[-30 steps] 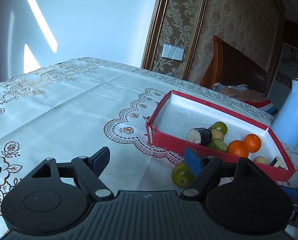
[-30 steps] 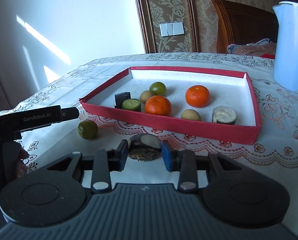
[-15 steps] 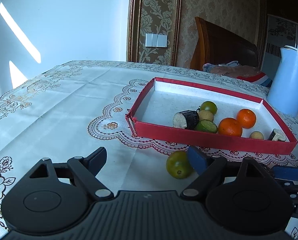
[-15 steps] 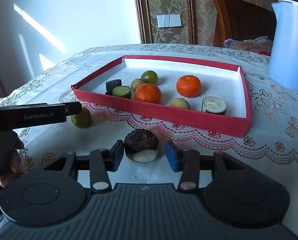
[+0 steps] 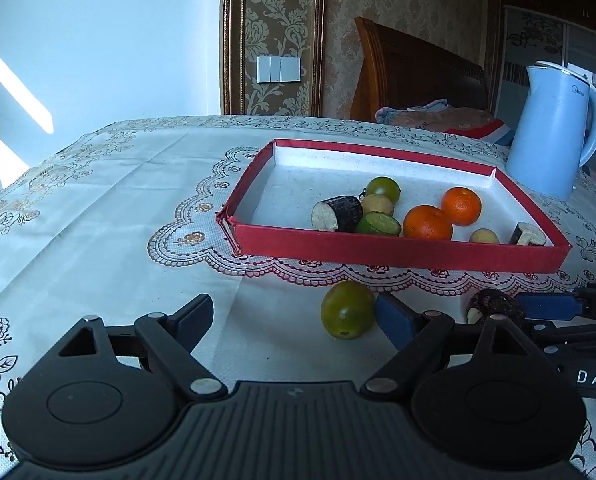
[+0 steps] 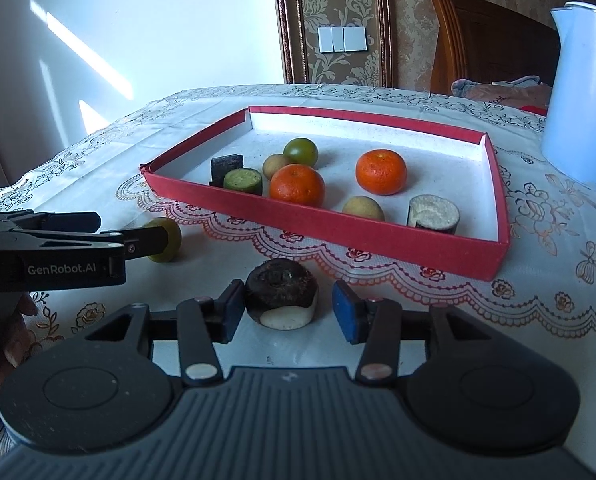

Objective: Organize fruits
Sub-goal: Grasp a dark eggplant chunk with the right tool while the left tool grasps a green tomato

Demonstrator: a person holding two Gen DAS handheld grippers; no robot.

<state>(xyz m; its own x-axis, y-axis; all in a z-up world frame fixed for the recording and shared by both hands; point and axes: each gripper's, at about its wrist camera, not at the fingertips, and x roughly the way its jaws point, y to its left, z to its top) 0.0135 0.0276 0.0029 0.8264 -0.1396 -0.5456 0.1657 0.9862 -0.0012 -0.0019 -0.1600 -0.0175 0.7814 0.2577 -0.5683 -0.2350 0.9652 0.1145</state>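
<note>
A red tray (image 5: 397, 254) (image 6: 325, 226) on the tablecloth holds several fruits, among them two oranges (image 5: 427, 222) (image 6: 381, 171), a green fruit (image 5: 383, 189) and dark cut pieces. A loose green fruit (image 5: 347, 315) (image 6: 165, 239) lies on the cloth in front of the tray. My left gripper (image 5: 298, 318) is open; its right finger touches that fruit. A dark cut piece (image 6: 282, 299) (image 5: 493, 306) lies between the fingers of my right gripper (image 6: 288, 312), which is open around it.
A light blue kettle (image 5: 553, 132) (image 6: 585, 96) stands behind the tray on the right. A wooden chair with cloth on it (image 5: 421, 76) is at the far table edge. The person's hand (image 6: 2, 344) holds the left gripper at lower left.
My left gripper swung right, bringing the tray and green fruit toward centre, its right finger now against the fruit. My right gripper opened, released the dark piece onto the cloth, and stays around it.
</note>
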